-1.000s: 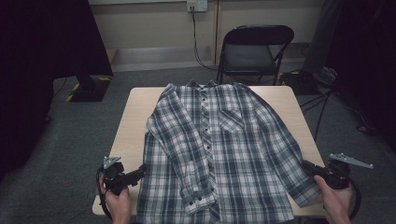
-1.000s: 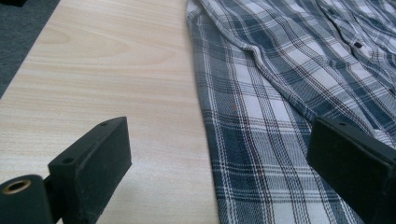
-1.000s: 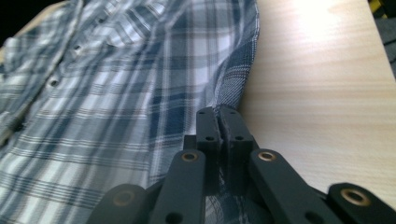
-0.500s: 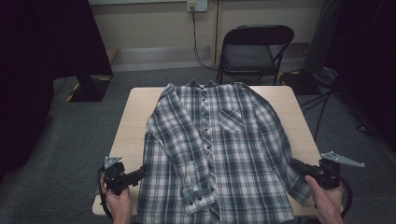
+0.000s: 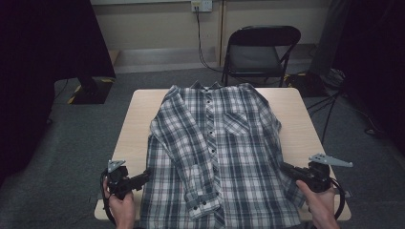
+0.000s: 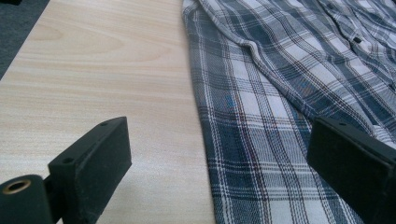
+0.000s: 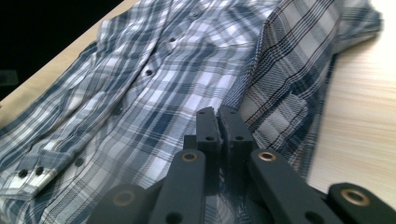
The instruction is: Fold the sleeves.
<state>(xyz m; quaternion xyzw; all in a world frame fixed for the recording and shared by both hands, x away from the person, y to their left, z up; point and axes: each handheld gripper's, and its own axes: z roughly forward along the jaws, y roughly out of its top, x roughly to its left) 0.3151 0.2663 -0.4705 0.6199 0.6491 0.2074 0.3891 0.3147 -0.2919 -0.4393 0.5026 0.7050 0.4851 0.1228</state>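
A blue and white plaid shirt lies buttoned and face up on the light wooden table. Its left sleeve is folded across the front, with the cuff near the hem. My left gripper rests open at the shirt's lower left edge. In the left gripper view, the left gripper has its jaws standing wide on either side of the shirt's side edge. My right gripper is shut on the end of the other sleeve, which is bunched and raised above the table beside the closed right gripper.
A black folding chair stands behind the table's far edge. Cables trail on the grey carpet at the right. Bare table shows on both sides of the shirt.
My right gripper has moved left toward the shirt body and slightly up, drawing the sleeve end inward with it. The left gripper has stayed put.
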